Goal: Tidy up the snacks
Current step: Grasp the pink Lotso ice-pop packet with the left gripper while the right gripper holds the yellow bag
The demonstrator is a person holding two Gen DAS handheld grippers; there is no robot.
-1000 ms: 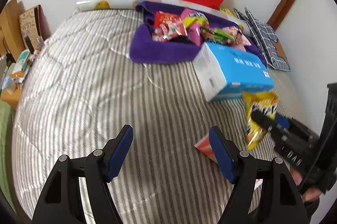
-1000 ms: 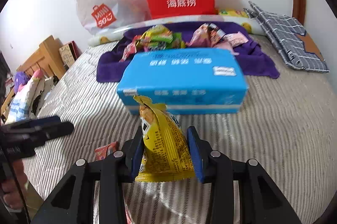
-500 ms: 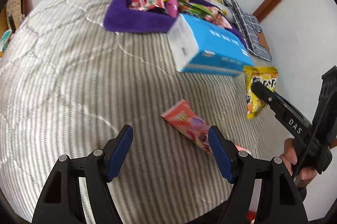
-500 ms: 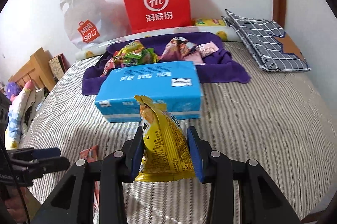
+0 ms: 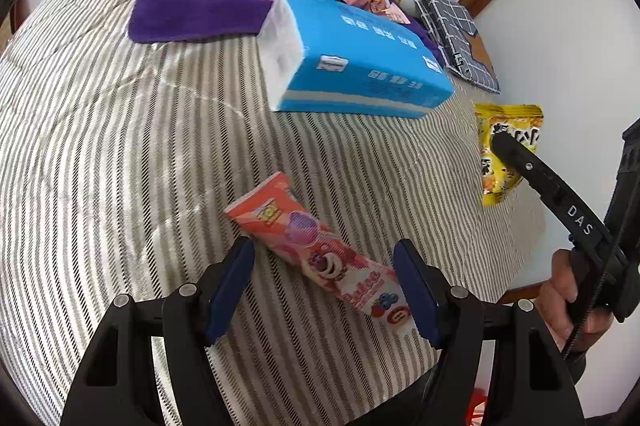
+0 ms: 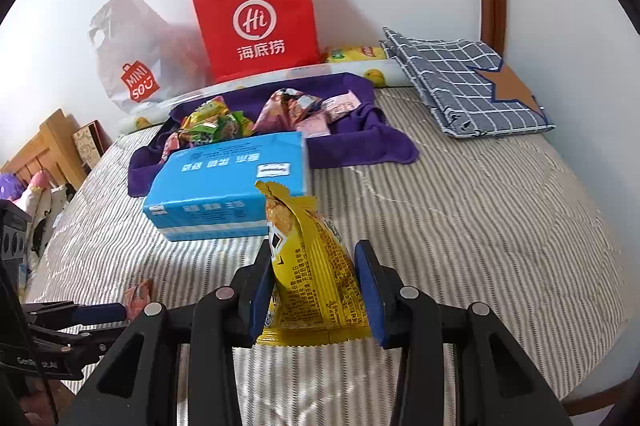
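Right wrist view: a crinkly yellow foil snack packet (image 6: pixel 316 266) is clamped by the right gripper (image 6: pixel 316 290) for carrying, while the wide-open, empty left gripper (image 5: pixel 324 286) is placed around a long pink snack wrapper (image 5: pixel 316 246), probably for grasping.

My bed (image 5: pixel 100 129) in its striped quilt is carrying the lot.

Lying on it I am seeing a pink snack packet (image 5: pixel 316 246), a blue tissue pack (image 5: pixel 360 61), a purple towel (image 6: pixel 360 141) with snacks heaped on it, and a checked pillow (image 6: pixel 464 89) sitting at the far corner.
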